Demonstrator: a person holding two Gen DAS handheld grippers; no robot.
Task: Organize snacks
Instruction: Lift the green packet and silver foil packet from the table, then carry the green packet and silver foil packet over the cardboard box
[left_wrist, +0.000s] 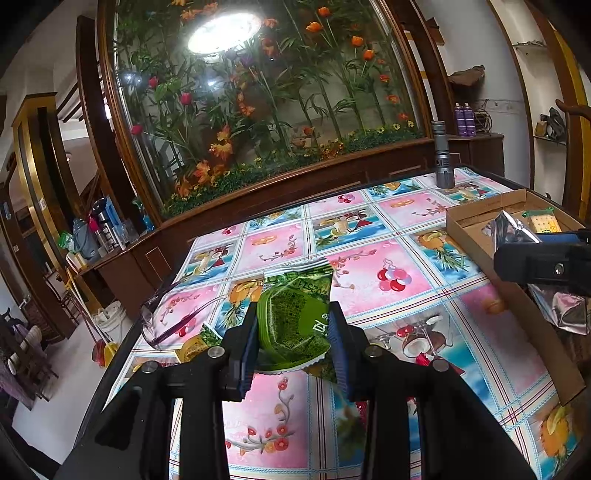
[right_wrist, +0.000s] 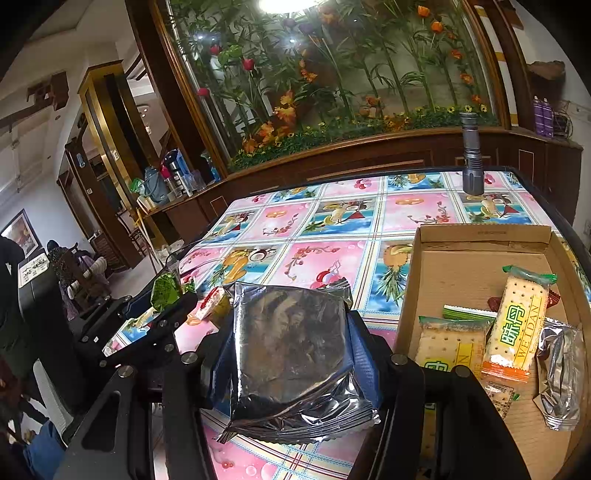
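In the left wrist view, the left gripper (left_wrist: 293, 334) clamps a green snack packet (left_wrist: 295, 317) above the table (left_wrist: 406, 258).

In the right wrist view, the right gripper (right_wrist: 291, 354) grasps a silver foil packet (right_wrist: 291, 350) beside the cardboard box (right_wrist: 465, 273). Both packets seem ready for carrying; the next move, I think, is into that box.

Parts lying hidden or running out of frame

In the left wrist view, the cardboard box (left_wrist: 480, 221) is running off the right edge, and the right gripper (left_wrist: 546, 264) is covering part of it; the green packet (left_wrist: 295, 314) is hiding its sides behind the pads. In the right wrist view, the silver packet (right_wrist: 291, 347) is blocking the tablecloth (right_wrist: 332, 229) beneath it, the box's near corner is disappearing behind the gripper frame at lower right, and a small printed wrapper (right_wrist: 500, 397) there is staying too small to read.
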